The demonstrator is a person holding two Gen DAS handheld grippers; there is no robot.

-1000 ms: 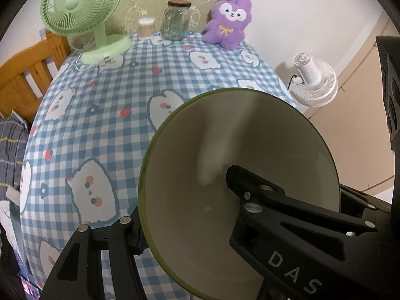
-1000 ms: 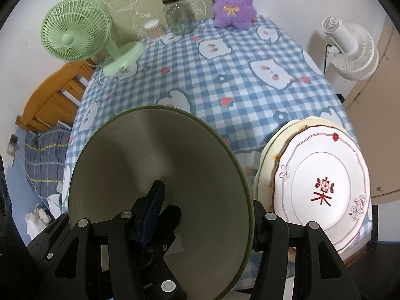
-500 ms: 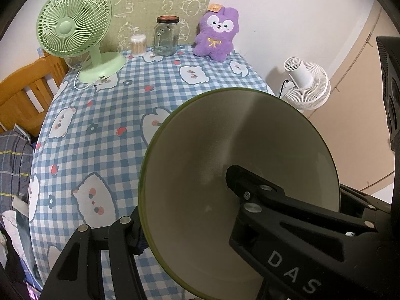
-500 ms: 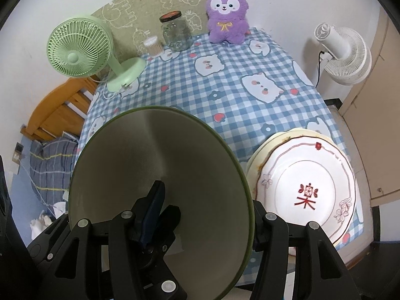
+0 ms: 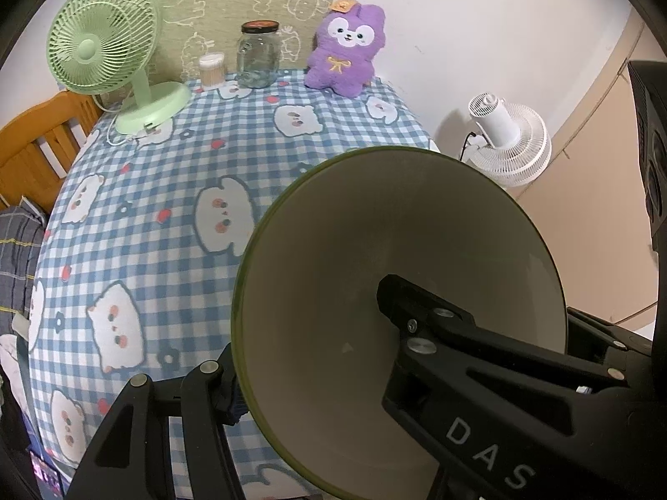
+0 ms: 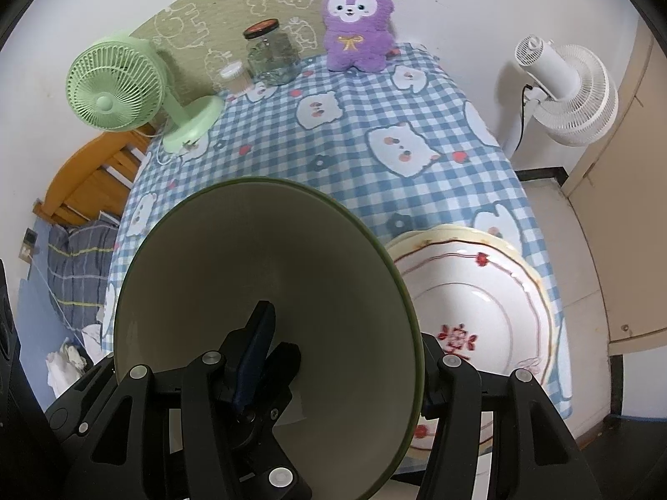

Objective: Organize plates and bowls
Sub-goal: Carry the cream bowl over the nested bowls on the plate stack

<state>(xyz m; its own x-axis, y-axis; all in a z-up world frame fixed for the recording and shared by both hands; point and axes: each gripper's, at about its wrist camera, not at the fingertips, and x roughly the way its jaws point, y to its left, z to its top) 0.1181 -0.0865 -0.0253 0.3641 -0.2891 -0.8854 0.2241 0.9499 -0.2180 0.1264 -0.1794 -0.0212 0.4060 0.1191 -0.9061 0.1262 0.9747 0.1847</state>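
While the cream, green-rimmed ceramic bowl (image 5: 354, 291) hangs above the checked tablecloth (image 5: 166, 191), you grip its rim with left gripper (image 5: 317, 358) and right gripper (image 6: 350, 358). Carrying step; next, lower it level beside the stacked floral plates (image 6: 479, 291).

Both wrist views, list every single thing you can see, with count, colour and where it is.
Green-rimmed cream bowl: one, held up over the table's near side by both tools.
Plates: stacked, white with red flowers over cream, near right edge of the table.
Checked tablecloth: one, blue and white, covering the table.
Desk fan: one, green, far left.
Glass jar: one, clear with dark lid, far edge.
Cotton swab tub: one, beside the jar.
Plush rabbit: one, purple, far right.
Standing fan: one, white, off the table at right.
Wooden bed frame: one, orange, left.
Left tool: black, gripping the bowl's rim.
Right tool: black, gripping the bowl's rim.
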